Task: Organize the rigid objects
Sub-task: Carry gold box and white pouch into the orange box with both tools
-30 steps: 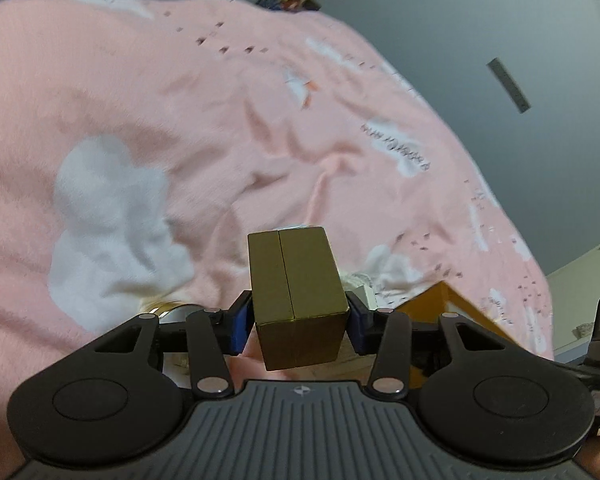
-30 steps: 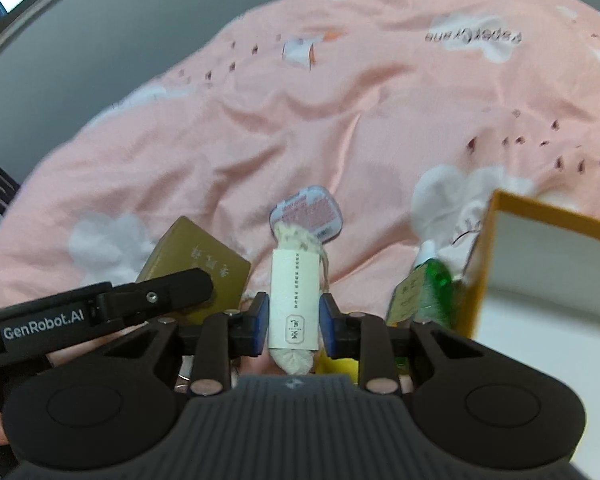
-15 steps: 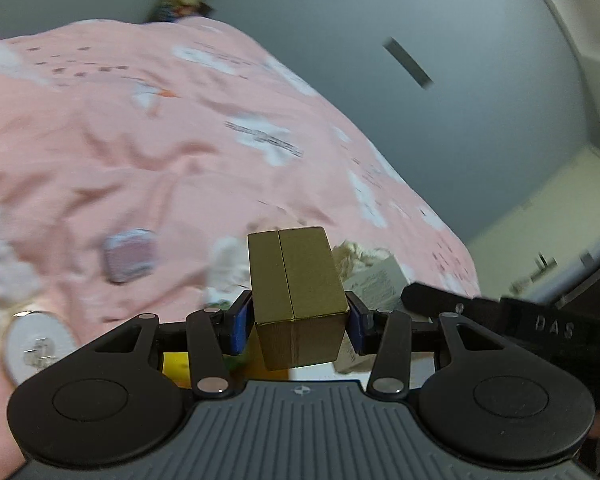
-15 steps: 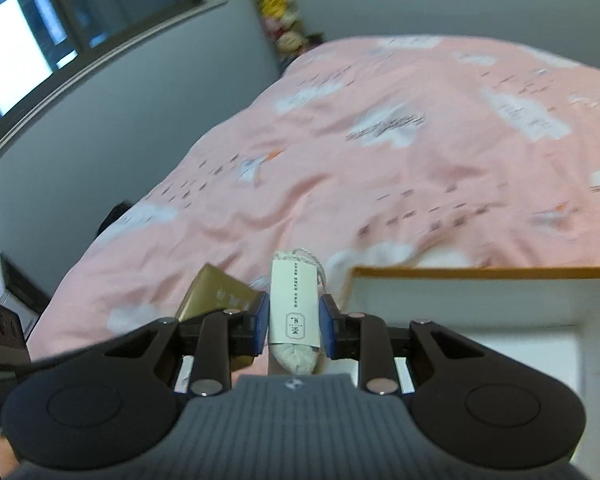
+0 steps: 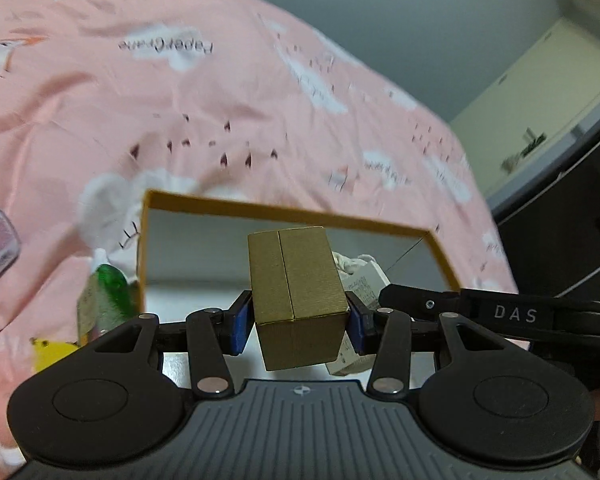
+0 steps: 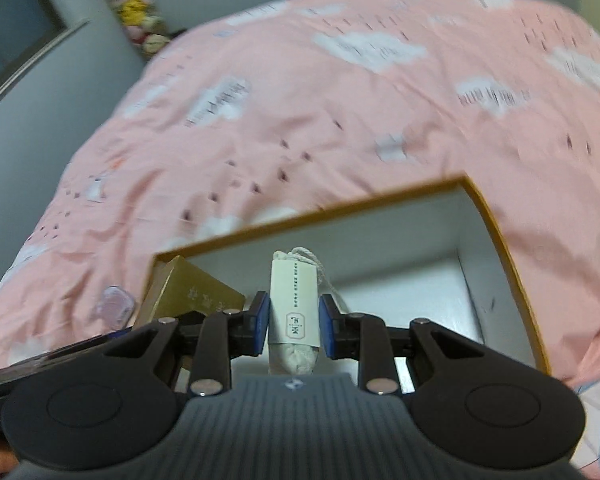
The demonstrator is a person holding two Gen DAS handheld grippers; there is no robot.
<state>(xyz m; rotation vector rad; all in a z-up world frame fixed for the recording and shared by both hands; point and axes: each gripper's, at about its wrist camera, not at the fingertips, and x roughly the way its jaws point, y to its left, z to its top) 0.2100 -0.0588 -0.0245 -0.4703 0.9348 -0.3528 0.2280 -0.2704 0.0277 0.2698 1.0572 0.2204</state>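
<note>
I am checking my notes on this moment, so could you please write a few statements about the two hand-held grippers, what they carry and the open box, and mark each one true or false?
1. The left hand-held gripper is shut on a gold box. True.
2. The right hand-held gripper is open and carries nothing. False: it is shut on a white pouch with a paper band.
3. Both loads are held over the open box. True.
4. The open box is black inside. False: it is white inside, with an orange rim.
5. A green bottle lies outside the open box, by its wall. True.
6. The bedspread is plain blue. False: it is pink with white clouds.
</note>
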